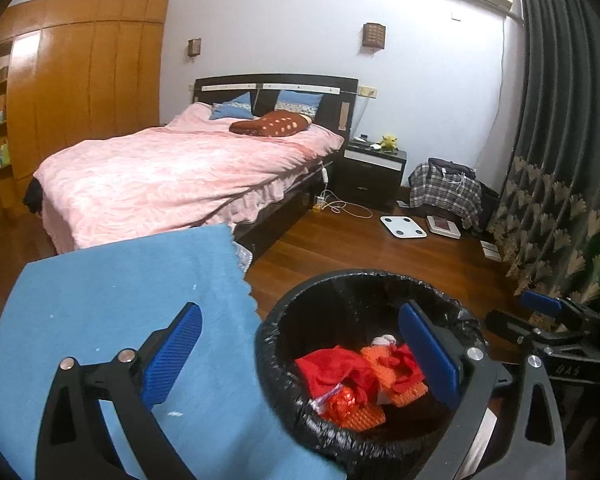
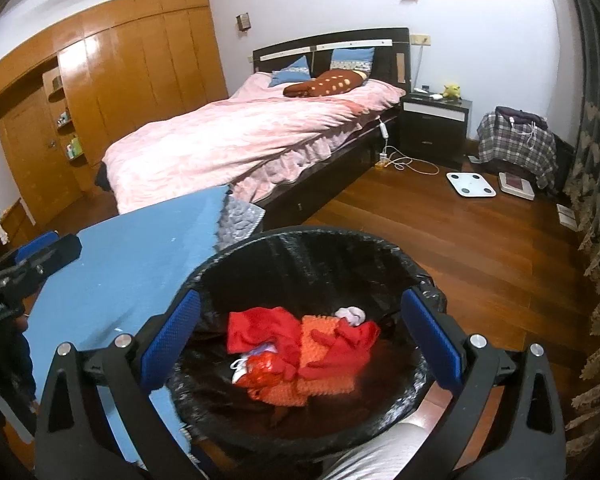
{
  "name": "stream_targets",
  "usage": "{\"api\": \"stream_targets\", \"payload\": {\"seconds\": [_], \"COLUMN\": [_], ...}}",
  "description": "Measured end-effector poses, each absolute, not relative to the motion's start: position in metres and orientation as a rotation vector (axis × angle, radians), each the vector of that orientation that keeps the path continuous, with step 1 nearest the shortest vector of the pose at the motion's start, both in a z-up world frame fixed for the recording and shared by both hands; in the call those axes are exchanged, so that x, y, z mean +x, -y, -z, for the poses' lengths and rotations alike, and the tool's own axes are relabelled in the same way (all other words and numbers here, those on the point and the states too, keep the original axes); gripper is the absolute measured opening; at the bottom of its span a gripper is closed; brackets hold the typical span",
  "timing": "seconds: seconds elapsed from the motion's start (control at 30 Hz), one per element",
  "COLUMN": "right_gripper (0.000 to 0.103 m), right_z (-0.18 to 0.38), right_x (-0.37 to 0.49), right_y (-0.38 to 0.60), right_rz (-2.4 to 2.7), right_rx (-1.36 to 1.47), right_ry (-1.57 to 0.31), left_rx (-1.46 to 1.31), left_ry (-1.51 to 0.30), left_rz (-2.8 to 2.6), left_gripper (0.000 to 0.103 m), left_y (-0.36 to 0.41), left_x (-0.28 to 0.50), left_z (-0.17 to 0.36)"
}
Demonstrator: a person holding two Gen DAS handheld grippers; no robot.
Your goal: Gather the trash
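Bedroom floor: red trash (image 2: 300,356) lies in bin (image 2: 300,248) below parted fingers (image 2: 432,340).

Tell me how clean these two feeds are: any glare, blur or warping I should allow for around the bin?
Left wrist view: sharp around the bin, strong fisheye bending of the curtain, black corner vignette, glare on the wardrobe, a green smear at the right edge. Right wrist view: trash crisp, wardrobe top slightly smeared, same barrel warp and dark corners.
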State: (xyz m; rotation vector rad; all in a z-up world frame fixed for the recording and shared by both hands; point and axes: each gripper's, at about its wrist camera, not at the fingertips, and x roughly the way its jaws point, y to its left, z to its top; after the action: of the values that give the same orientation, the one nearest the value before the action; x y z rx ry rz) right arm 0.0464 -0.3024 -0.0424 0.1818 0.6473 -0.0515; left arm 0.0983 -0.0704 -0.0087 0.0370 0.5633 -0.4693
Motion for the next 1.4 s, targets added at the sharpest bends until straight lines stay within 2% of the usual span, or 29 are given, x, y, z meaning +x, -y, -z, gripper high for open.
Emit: {"api": "stream_targets", "payload": {"seconds": [0.63, 1.4], "right_gripper": [0.098, 0.098], "right_z": [-0.017, -0.03], "right_x": [0.014, 0.002], "right_y": [0.251, 0.228], "right_rz": [-0.055, -0.091], "right_rx": [0.123, 0.095], "right_ry": [-0.592, -0.568], "left_rx": [0.025, 0.014], "left_ry": [-0.503, -0.45], "left_rz": [0.409, 0.381], "left_gripper": [0.097, 0.097], "left_y": [0.038, 0.024], "left_x": [0.047, 0.024], "left_z": [-0.019, -0.032]}}
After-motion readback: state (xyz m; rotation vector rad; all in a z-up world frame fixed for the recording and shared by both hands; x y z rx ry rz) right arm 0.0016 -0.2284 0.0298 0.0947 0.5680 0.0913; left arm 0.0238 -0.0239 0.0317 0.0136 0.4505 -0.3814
